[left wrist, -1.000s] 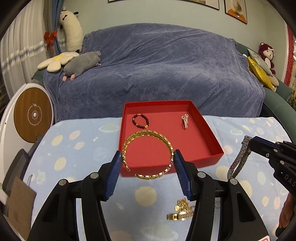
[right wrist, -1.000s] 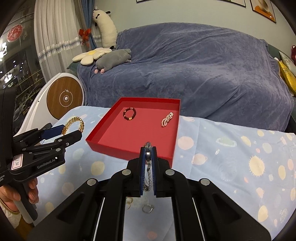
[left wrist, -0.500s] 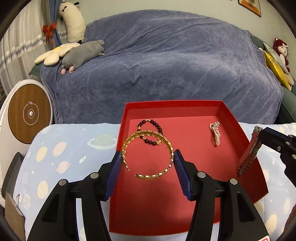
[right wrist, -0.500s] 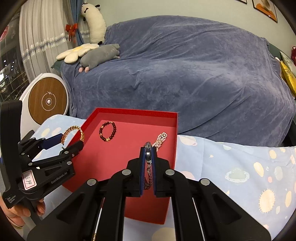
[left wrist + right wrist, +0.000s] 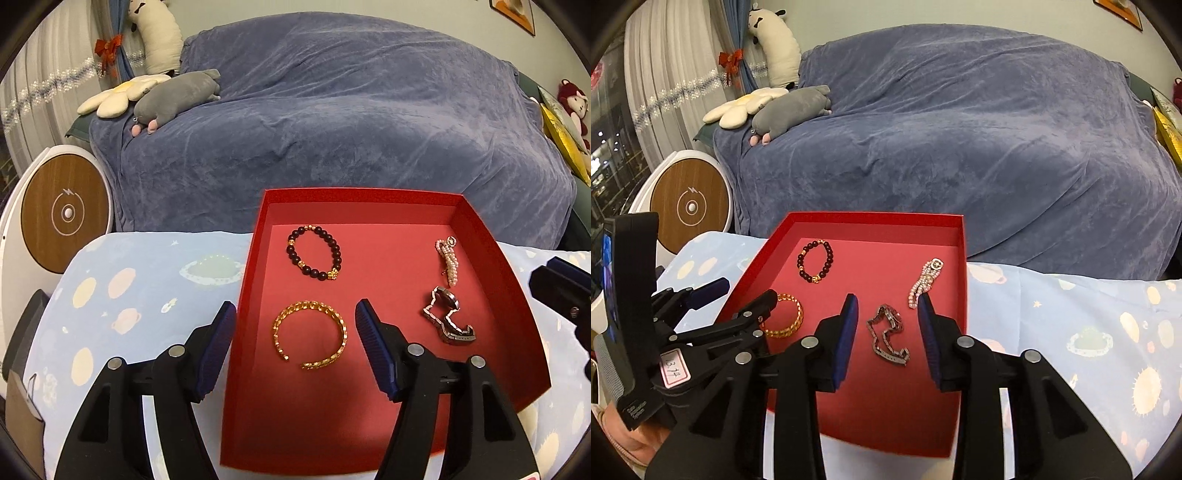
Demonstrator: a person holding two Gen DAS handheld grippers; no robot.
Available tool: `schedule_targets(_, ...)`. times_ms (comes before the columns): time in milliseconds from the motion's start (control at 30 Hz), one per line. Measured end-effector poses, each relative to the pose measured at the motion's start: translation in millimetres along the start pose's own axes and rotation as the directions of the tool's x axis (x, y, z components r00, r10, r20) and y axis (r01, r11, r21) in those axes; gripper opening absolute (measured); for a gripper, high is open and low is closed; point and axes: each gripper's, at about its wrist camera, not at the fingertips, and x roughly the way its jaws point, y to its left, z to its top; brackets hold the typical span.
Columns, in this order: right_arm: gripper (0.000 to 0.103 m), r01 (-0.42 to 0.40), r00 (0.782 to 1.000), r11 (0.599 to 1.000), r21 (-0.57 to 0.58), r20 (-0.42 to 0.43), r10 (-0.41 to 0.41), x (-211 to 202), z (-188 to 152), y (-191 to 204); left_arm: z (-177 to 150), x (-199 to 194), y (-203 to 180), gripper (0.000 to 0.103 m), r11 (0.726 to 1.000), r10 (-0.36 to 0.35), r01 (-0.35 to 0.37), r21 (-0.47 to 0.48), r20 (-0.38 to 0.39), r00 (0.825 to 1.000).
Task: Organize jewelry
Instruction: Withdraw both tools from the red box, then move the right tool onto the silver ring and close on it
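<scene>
A red tray [image 5: 255, 236] [image 5: 962, 258] sits on the patterned cloth. In it lie a dark bead bracelet [image 5: 314, 257] [image 5: 815, 260], a pearl bracelet [image 5: 447, 264] [image 5: 924, 282], a gold open bangle [image 5: 311, 339] [image 5: 785, 315] and a silver metal watch [image 5: 447, 320] [image 5: 888, 334]. My left gripper [image 5: 295, 317] is open and empty, just above the gold bangle. My right gripper [image 5: 886, 312] is open and empty, just above the silver watch. The right gripper's tip [image 5: 557, 291] shows at the right edge of the left wrist view.
A sofa under a blue-grey blanket [image 5: 332, 110] stands behind the table with plush toys [image 5: 173, 98] on it. A round white and wood device [image 5: 62, 214] stands at the left. The cloth [image 5: 1089, 332] extends to the right of the tray.
Both grippers moved forward over the tray and opened. The gold bangle dropped from the left gripper and the silver watch from the right; both now lie in the tray.
</scene>
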Motion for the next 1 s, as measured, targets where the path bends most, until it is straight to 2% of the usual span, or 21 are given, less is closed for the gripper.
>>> schedule_targets(233,0.033,0.007,1.000,1.000,0.006,-0.010,-0.007,-72.4,-38.6,-10.0,-23.6,-51.7,5.6,0.068,1.000,-0.018,0.018,-0.010,0.012,1.000)
schedule_targets(433,0.038,-0.010,1.000,0.999,0.052,-0.025,0.011,-108.7,-84.1,-5.7,-52.1,-93.7,3.0,0.071,1.000,-0.006,0.006,0.002,0.030,1.000)
schedule_targets(700,0.040,0.020,0.998,0.999,0.038,-0.068,-0.017,-117.2,-133.3,9.4,-95.7,-117.9,-5.1,0.072,1.000,0.013,-0.013,0.013,0.031,0.999)
schedule_targets(833,0.040,0.026,0.997,1.000,0.009,-0.079,-0.025,-111.7,-141.1,11.2,-107.1,-117.7,-6.7,0.072,1.000,-0.014,0.014,0.004,0.004,1.000)
schedule_targets(1000,0.040,0.026,0.994,1.000,-0.003,-0.111,-0.026,-99.9,-149.4,8.6,-113.7,-117.4,-7.7,0.072,1.000,-0.017,0.017,0.025,0.010,1.000)
